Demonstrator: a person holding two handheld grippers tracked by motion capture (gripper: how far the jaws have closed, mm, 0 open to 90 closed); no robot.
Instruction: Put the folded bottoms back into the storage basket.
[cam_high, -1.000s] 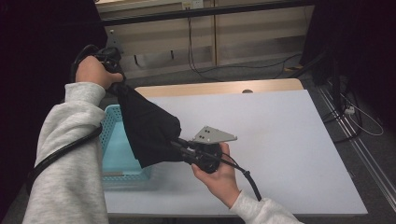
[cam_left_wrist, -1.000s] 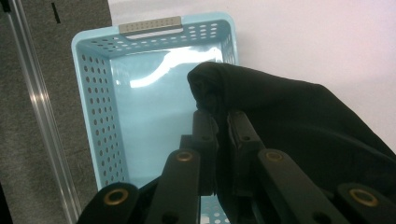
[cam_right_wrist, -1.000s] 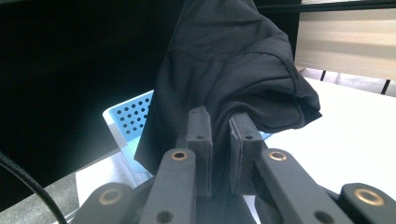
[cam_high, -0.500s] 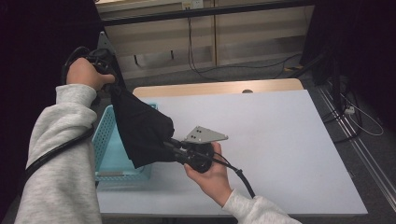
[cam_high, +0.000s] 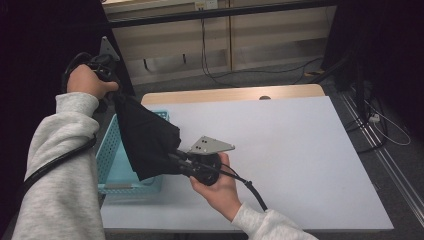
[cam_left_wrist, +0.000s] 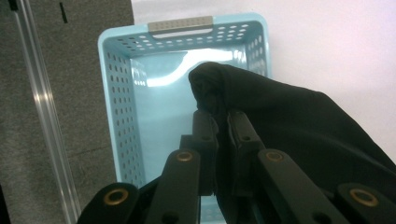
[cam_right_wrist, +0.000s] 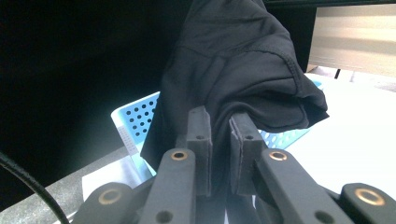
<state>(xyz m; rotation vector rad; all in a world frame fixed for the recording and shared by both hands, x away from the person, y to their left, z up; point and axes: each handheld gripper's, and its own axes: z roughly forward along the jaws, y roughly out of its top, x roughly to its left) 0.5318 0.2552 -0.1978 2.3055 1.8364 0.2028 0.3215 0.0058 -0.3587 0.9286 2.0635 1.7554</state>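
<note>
Room dim, left edge black in high view. Table evenly lit, washed out at right in both gripper views. Glare on basket floor. Jaws soft-focus.

Grey sweatshirt sleeves, blk hand-held gripper w/ brass rivets, grey triangular plate, blk cable

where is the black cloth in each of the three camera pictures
High view: black cloth left of centre, stretched between both grippers above the basket.
Left gripper view: right half, clamped in the jaws.
Right gripper view: upper centre, hanging from the jaws.
Shared landmark: the light blue basket.
</note>
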